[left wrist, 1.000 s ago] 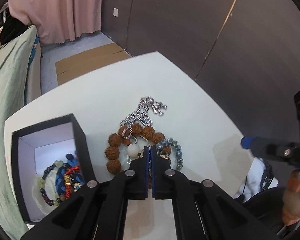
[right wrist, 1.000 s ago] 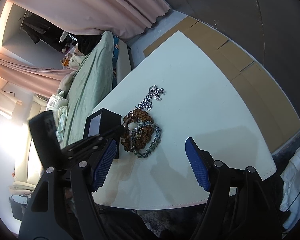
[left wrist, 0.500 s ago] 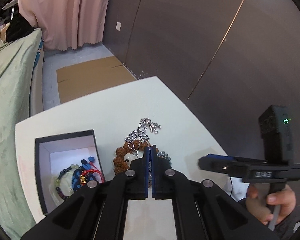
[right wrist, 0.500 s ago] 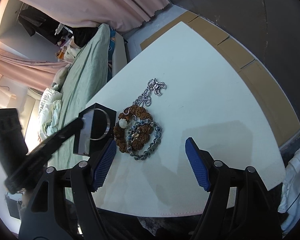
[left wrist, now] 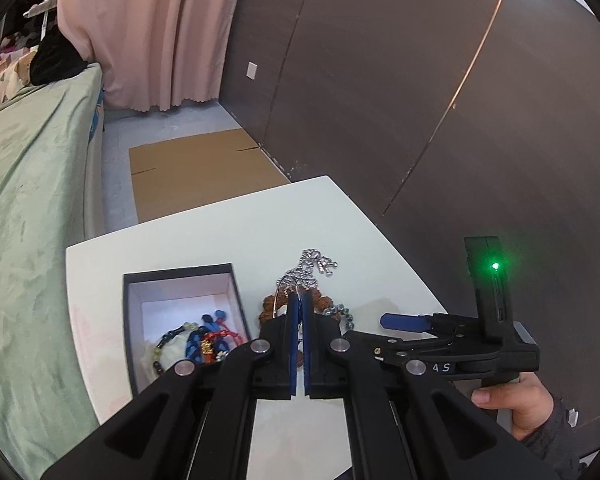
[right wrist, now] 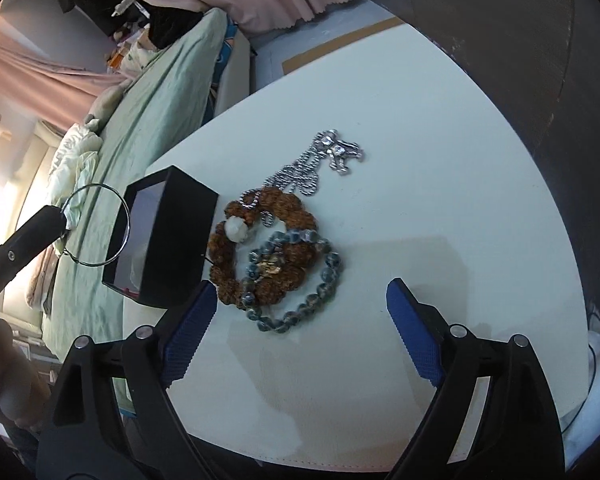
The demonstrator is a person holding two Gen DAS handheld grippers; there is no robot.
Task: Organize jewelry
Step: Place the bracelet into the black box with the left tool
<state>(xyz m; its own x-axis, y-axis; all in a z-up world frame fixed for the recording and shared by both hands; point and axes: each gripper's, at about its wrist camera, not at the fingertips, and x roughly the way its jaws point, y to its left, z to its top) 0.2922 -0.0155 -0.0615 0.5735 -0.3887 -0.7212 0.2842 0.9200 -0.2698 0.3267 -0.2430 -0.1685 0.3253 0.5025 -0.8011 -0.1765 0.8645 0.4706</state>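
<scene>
We see the white table (right wrist: 440,184) carrying a black box (left wrist: 180,276) whose white inside already holds several beaded bracelets (left wrist: 204,340). Our left gripper (left wrist: 299,300) is lifted above the table's near side, its blue pads pressed together on a thin silver ring bangle (right wrist: 96,224); from the right wrist view the hoop hangs in the air just beside the box's open top, clear of the table. Our right gripper (right wrist: 296,328) hovers low over the table with its jaws spread wide and nothing between them, and from the left wrist view a bare hand (left wrist: 520,404) grips its handle. White letters "AS" sit on that gripper's body. Just ahead of its pads lie a brown seed bracelet (right wrist: 260,248), a grey bead bracelet (right wrist: 324,280) overlapping it, and a silver chain (right wrist: 320,160) farther away.
</scene>
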